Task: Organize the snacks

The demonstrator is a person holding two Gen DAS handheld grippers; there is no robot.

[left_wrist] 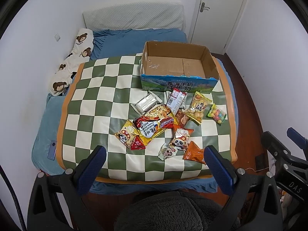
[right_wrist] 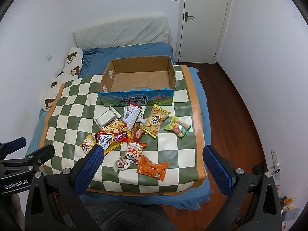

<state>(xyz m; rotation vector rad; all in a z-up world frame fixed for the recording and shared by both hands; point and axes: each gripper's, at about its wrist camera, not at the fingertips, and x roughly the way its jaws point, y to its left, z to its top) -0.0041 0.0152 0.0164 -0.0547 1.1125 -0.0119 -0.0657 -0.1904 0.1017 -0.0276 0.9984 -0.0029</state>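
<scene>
Several snack packs lie scattered on a green-and-white checkered mat point(left_wrist: 92, 100) point(right_wrist: 73, 104): a red noodle pack point(left_wrist: 156, 124) point(right_wrist: 113, 137), a biscuit bag point(left_wrist: 198, 107) point(right_wrist: 155, 123), a bag of coloured candy balls point(left_wrist: 216, 113) point(right_wrist: 178, 127), an orange pack point(left_wrist: 194, 153) point(right_wrist: 153, 168), panda packs point(left_wrist: 181, 136) point(right_wrist: 134, 150) and a silver pack point(left_wrist: 146, 103) point(right_wrist: 106, 118). Behind them stands an empty cardboard box point(left_wrist: 179, 63) point(right_wrist: 138, 77). My left gripper point(left_wrist: 154, 152) and right gripper point(right_wrist: 152, 152) both hover open at the mat's near edge, holding nothing.
The mat lies on a bed with blue sheets point(left_wrist: 119, 42). A bear-print pillow point(left_wrist: 75, 57) sits at the left wall, a phone point(left_wrist: 52, 150) on the bed's left edge. Wood floor point(right_wrist: 231, 104) and a white door point(right_wrist: 204, 19) are to the right. A grey fleece sleeve point(left_wrist: 173, 211) is below.
</scene>
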